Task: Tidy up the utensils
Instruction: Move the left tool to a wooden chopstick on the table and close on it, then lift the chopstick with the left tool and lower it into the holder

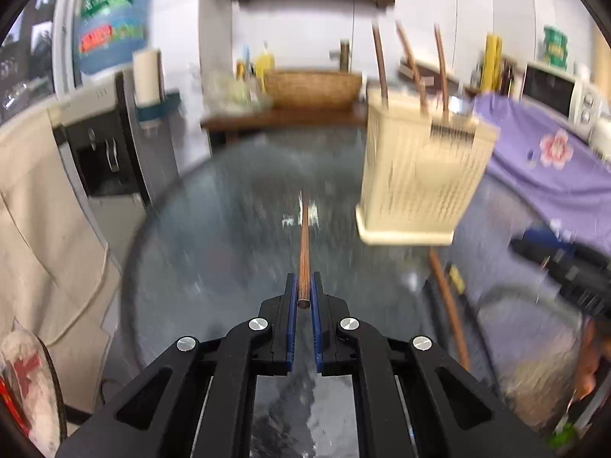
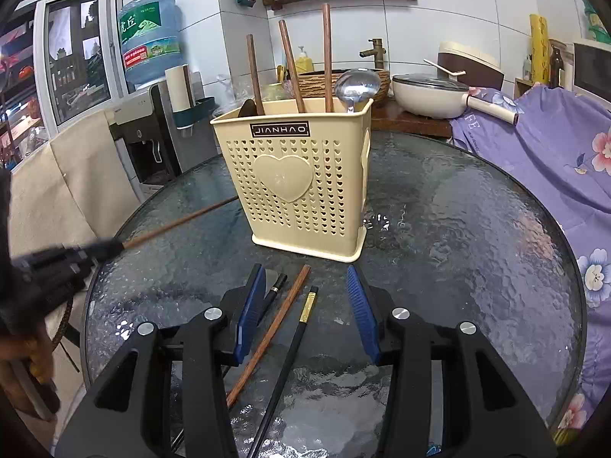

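A: Which step is this?
B: The left gripper is clamped on one brown wooden chopstick, held over the round glass table. Next, its tip must reach the cream perforated plastic holder.
A: Counts?
B: Three wooden sticks and one steel ladle inside; the right gripper, jaws apart, empty, hovers over one wooden chopstick and two black ones.

The whole left-wrist view is smeared, the holder and counter most of all. In the right-wrist view the holder's wall hides the lower ends of its wooden sticks and ladle.
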Tool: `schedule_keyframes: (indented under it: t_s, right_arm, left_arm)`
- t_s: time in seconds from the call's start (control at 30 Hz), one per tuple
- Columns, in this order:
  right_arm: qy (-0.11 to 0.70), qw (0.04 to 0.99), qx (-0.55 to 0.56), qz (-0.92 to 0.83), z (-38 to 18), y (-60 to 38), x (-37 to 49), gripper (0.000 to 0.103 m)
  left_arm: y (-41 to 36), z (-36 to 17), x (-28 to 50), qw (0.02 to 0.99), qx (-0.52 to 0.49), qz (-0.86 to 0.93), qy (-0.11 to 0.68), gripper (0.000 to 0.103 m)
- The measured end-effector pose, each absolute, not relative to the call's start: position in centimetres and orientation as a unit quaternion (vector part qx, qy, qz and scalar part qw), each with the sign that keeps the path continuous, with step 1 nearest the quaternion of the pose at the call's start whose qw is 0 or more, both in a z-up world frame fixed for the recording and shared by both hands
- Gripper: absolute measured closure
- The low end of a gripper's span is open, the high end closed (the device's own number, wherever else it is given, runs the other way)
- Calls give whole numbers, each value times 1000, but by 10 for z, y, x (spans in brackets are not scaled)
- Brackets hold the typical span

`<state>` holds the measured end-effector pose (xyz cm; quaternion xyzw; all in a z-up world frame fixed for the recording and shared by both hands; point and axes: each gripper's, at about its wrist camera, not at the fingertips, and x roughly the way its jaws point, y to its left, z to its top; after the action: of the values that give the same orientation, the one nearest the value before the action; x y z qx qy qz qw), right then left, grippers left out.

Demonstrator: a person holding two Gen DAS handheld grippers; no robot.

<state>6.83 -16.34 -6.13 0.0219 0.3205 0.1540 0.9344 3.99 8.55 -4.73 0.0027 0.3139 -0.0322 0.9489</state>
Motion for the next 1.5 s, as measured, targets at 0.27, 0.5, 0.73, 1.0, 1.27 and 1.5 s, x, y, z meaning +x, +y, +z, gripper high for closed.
schedule_keyframes:
  t_s: [0.27,0.5,0.73,1.0,1.27,1.5]
  right_arm:
    - [303,941,11,150,-41,-165,73,58]
    - [296,943,0,150,-31,-166,74,58]
    - [301,942,-1,150,-31,-169,75,58]
    - [303,940,-3,156,-25,-172,77,58]
    - [313,936,-8,160,-28,-170,75,58]
    - [313,936,-26,158,-25,-168,69,58]
  left_arm:
    - [89,21,48,971,-8,-38,235,96]
    - [92,58,68,977,-29,-52,203,96]
    - [94,77,87,975,-47,-73,205,96]
    - [95,95,93,972,-54,-98,207,96]
    - [108,146,85,972,-90,-145,160,96]
    - [119,192,89,966,-149,-182,106,96]
